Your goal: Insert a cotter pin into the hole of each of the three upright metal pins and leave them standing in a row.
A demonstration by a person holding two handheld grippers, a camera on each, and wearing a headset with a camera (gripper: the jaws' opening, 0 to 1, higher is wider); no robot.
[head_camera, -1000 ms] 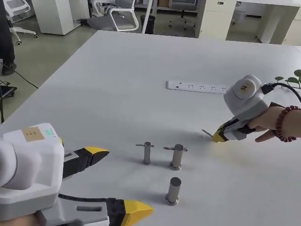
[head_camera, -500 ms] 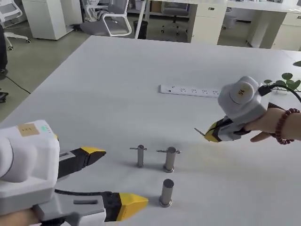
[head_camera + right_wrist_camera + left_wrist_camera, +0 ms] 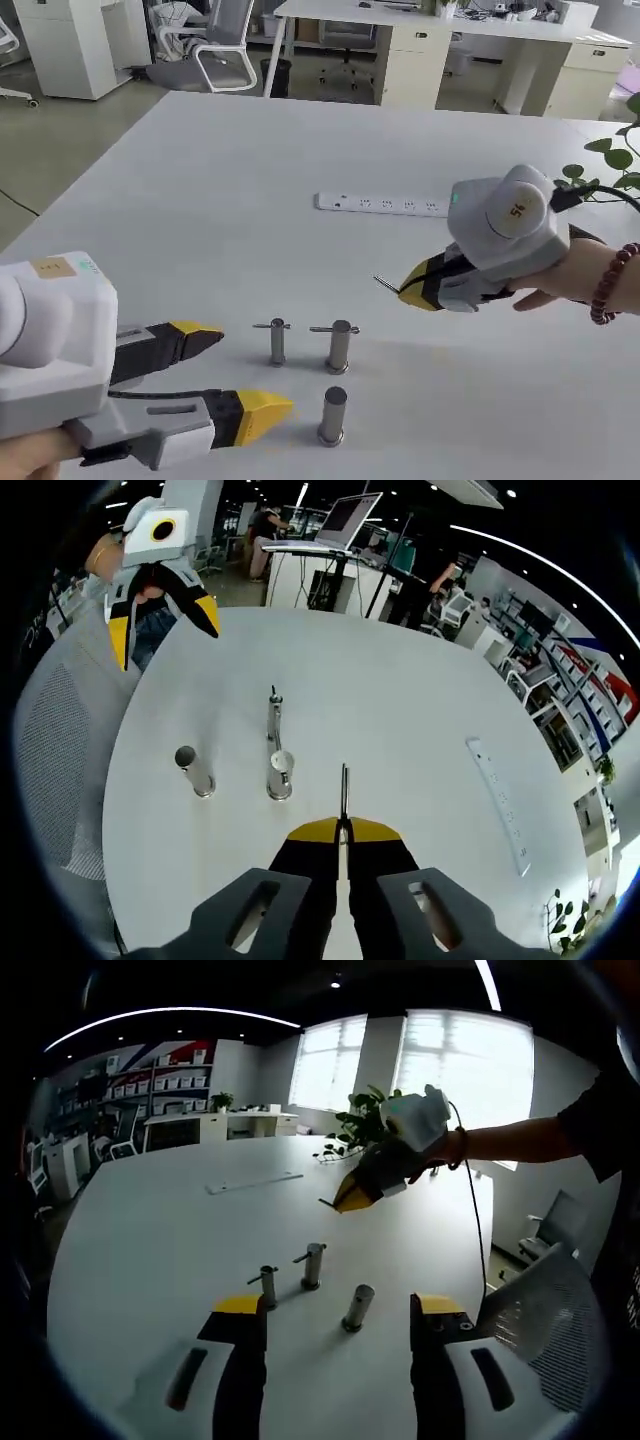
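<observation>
**A:** The right hand-held gripper (image 3: 403, 296), the one with yellow tips: what is it doing?

**B:** Its jaws are pressed together on a thin grey metal cotter pin (image 3: 385, 285), which pokes out past the tips, in the air above the white surface (image 3: 200, 180).

**A:** And the left hand-held gripper (image 3: 235, 372)?

**B:** Spread wide, holding nothing, low and near the three upright pins.

**A:** How do those stand?

**B:** The slim silver metal pin (image 3: 277, 342) and the thicker silver metal pin (image 3: 339, 347) stand side by side, each with a cotter pin crosswise through its top. The bare silver metal pin (image 3: 332, 416) stands out of line, nearer the person.

**A:** Any writing?

**B:** A tan label (image 3: 52, 268) on the left housing and a round sticker (image 3: 517, 211) on the right one; the marks on both are too small to read. A white power strip (image 3: 380, 205) lies beyond.
</observation>
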